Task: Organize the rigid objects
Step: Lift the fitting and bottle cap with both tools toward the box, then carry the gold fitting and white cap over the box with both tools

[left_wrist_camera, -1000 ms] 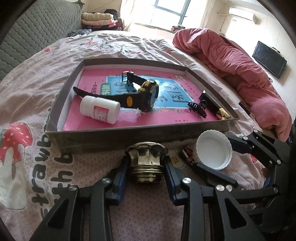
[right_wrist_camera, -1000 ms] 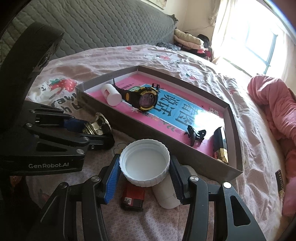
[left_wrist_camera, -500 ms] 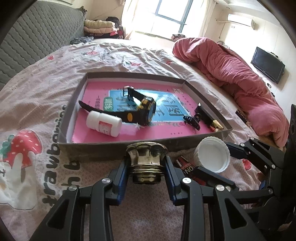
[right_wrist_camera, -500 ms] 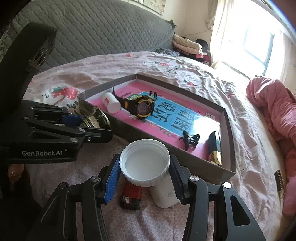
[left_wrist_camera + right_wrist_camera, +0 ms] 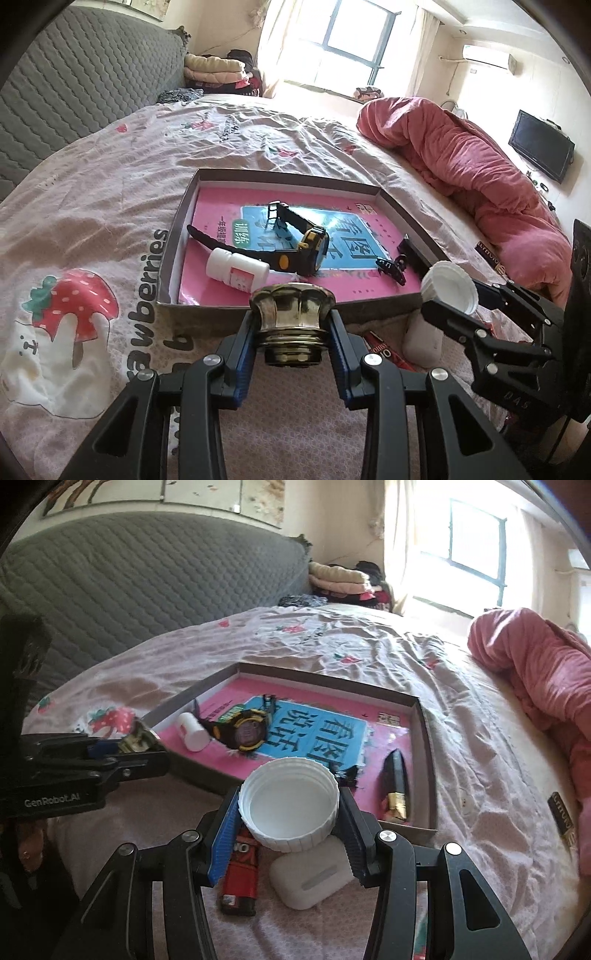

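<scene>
L claw (image 5: 295, 328) clamped on brass-coloured metal knob (image 5: 293, 314), pads on its ringed neck just under the flared, lobed crown. Knob is held clear of the bed, just short of the tray's (image 5: 391, 201) near wall. Judgement: solid metal, prob. heaviest item here, stiff, polished so slippery. Neck is the right place to take it; the flare above acts as a stop if it slides. Won't crush.

R claw (image 5: 291, 808) clamped on white plastic jar lid (image 5: 291, 805), open side facing cam, pads on opposite sides of ribbed rim. Also held above the bedsheet (image 5: 480, 760), at the tray's near edge. Judgement: v. light, thin wall, may flex or pop out if squeezed hard; ribs give decent friction. Across-the-rim hold looks ok, light pressure enough.

Already in tray, on the pink/blue booklet: black-yellow digital watch (image 5: 245, 731), small white pill bottle (image 5: 192, 731) on its side, black hair clip (image 5: 391, 267), black-gold lipstick tube (image 5: 395, 786).

Not yet sorted, on bed below R claw: red lighter (image 5: 240, 878), white earbud case (image 5: 314, 875). Both small and rigid; case is smooth and rounded, likely slippery, so grip across its flat faces. Lighter: take by long sides.
</scene>
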A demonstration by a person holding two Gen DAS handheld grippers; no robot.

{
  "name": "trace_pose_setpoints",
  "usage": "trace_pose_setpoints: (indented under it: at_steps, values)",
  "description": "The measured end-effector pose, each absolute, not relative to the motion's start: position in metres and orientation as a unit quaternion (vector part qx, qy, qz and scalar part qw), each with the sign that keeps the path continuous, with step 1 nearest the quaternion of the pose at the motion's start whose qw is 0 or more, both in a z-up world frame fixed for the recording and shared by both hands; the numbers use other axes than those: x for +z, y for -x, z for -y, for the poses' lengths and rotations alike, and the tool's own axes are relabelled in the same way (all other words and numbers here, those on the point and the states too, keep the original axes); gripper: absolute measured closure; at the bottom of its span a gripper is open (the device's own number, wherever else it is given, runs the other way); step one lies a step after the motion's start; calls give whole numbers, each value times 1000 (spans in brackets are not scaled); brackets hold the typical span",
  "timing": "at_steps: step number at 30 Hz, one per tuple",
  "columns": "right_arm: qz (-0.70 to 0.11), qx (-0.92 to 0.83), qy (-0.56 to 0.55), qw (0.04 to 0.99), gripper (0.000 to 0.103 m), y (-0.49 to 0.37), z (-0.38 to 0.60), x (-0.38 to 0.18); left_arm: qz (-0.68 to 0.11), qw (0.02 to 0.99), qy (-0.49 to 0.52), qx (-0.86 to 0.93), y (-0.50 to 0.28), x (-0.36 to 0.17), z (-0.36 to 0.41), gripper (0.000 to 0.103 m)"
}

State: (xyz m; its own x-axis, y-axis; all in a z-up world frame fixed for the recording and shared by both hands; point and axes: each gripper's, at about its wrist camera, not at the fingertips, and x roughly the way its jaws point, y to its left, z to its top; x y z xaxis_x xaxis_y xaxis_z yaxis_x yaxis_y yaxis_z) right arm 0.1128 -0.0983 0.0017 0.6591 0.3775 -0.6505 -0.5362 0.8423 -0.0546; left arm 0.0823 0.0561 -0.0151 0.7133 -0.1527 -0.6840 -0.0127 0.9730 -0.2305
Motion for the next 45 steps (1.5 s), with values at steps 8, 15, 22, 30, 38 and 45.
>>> trace_pose_setpoints:
  at_steps: [8,15,22,30,38,45]
  values:
    - [-321,237,94,912,51,-121,111,9,-366,924,104,-32,-84,-11,-57,66]
    - [-315,235,86,915,51,-128,111,13,-366,924,107,-32,-92,-14,-57,66]
    - [-310,228,84,919,51,-138,110,14,-356,928,107,-25,-101,-12,-57,66]
    - [-312,218,71,922,51,-149,115,13,-356,928,109,-26,-111,-16,-55,66]
    - [-312,213,68,924,51,-156,118,13,-352,929,107,-34,-120,-16,-50,66]
    - [-314,209,64,924,51,-162,119,11,-355,927,110,-39,-128,-20,-46,66]
